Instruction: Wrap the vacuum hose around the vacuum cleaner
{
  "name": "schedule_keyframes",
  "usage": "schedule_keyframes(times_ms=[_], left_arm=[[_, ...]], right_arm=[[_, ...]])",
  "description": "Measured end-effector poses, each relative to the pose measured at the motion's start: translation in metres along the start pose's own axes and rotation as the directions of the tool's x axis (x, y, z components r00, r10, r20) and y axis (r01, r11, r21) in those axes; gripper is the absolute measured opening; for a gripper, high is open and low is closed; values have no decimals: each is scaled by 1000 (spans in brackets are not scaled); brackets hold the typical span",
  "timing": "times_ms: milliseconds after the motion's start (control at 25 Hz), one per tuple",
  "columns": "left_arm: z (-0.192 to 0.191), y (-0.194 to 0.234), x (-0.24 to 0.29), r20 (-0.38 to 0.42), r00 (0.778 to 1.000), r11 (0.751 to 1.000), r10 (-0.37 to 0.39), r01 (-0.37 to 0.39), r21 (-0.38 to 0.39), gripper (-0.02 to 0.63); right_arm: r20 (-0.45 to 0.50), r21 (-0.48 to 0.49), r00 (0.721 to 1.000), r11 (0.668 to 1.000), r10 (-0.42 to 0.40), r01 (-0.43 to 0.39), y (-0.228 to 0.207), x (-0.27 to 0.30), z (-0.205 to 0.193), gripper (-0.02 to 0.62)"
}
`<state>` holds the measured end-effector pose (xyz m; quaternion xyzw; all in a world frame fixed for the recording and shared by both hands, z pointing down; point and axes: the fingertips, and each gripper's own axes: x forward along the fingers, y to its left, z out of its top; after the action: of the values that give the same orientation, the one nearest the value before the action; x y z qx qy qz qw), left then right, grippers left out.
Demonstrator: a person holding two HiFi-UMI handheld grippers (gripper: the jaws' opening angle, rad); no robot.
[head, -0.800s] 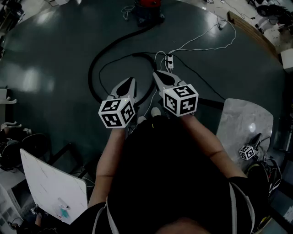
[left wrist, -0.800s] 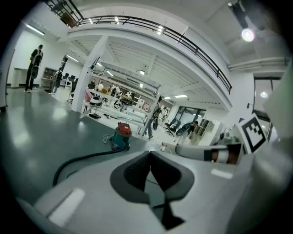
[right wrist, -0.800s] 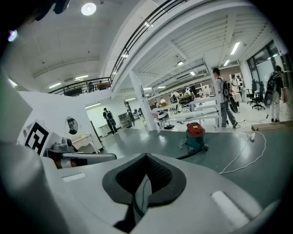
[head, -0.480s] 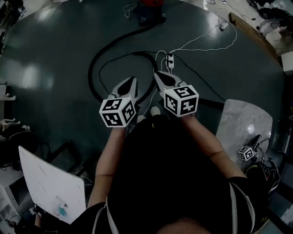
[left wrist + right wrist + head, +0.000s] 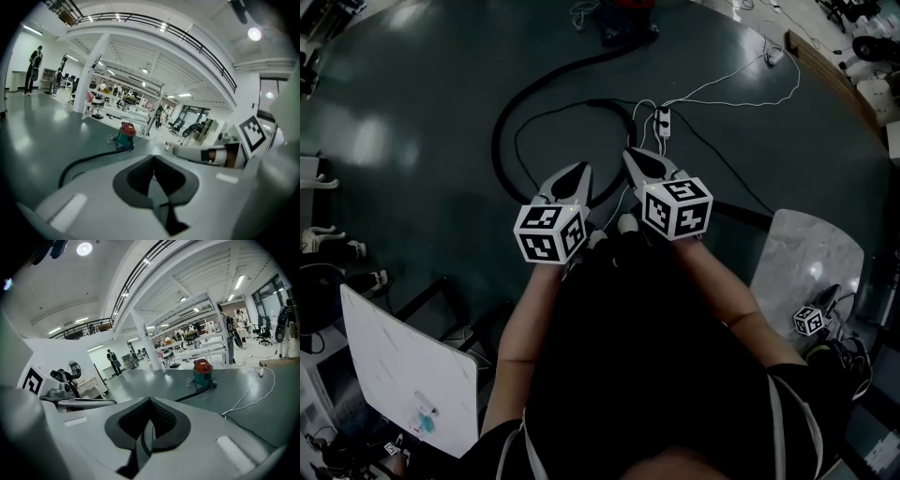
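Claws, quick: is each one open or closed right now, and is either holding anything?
Left claw: closed, holding nothing.
Right claw: closed, holding nothing.

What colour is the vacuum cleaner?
The vacuum cleaner has a teal body and red top, clearest in the right gripper view.

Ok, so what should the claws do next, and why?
Probably lower the left claw toward the long black hose looping on the dark green floor, and open it. Both that claw and the right claw are shut and empty, and the hose lies unwrapped, trailing away to the red-topped teal vacuum cleaner.
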<state>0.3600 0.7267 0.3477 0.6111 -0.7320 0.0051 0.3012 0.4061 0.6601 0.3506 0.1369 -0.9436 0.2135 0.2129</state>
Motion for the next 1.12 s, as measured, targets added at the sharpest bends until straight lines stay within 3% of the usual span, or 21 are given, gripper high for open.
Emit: schedule_keyframes(times_ms=[480,800,1120], left_arm=[[-22,37,-13,-21,1000,998,0,-2,-66,8],[-26,39,8,-50,999,995,-13,8,-97,8],[-17,21,64,-67,997,994,-50,43,-104,8]], right_arm=[[-45,-6,997,998,-63,63,10,10,-24,-5],[-46,25,993,993,-113,114,-21,16,-20,-3],[-72,52,989,990,-126,130,-82,27,-13,-3]])
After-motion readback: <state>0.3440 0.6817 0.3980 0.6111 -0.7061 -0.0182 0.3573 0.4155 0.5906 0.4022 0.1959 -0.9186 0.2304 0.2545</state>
